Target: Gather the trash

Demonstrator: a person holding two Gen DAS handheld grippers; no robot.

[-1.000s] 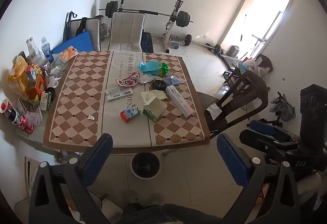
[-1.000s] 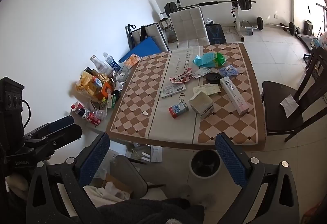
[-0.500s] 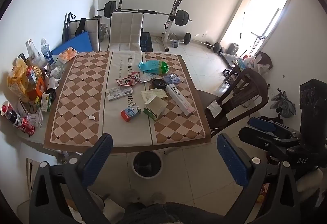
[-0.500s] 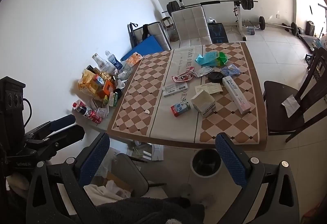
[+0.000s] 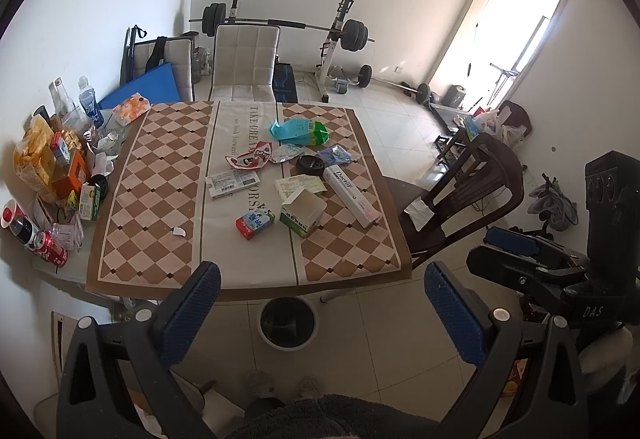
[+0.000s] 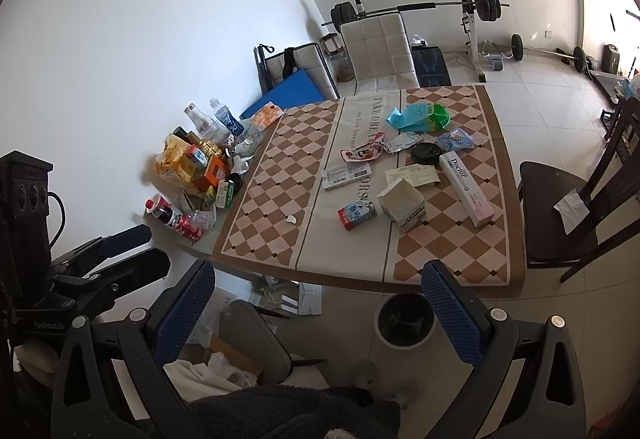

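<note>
Both hand-held grippers, left hand-held gripper (image 5: 322,315) and right hand-held gripper (image 6: 318,313), are spread wide and hold nothing, short of the table (image 5: 168,175). Trash lies on the table: a small milk carton (image 5: 255,223) just beside an open box (image 5: 302,211), with a long toothpaste box (image 5: 352,195) near it. A bin (image 5: 287,323) stands on the floor below the table's near edge.

Left claw (image 5: 320,313) and right claw (image 6: 320,313) — both spread wide, holding nothing.

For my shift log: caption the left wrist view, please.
Open left gripper hovers before littered table, bin on the floor below its near edge.
</note>
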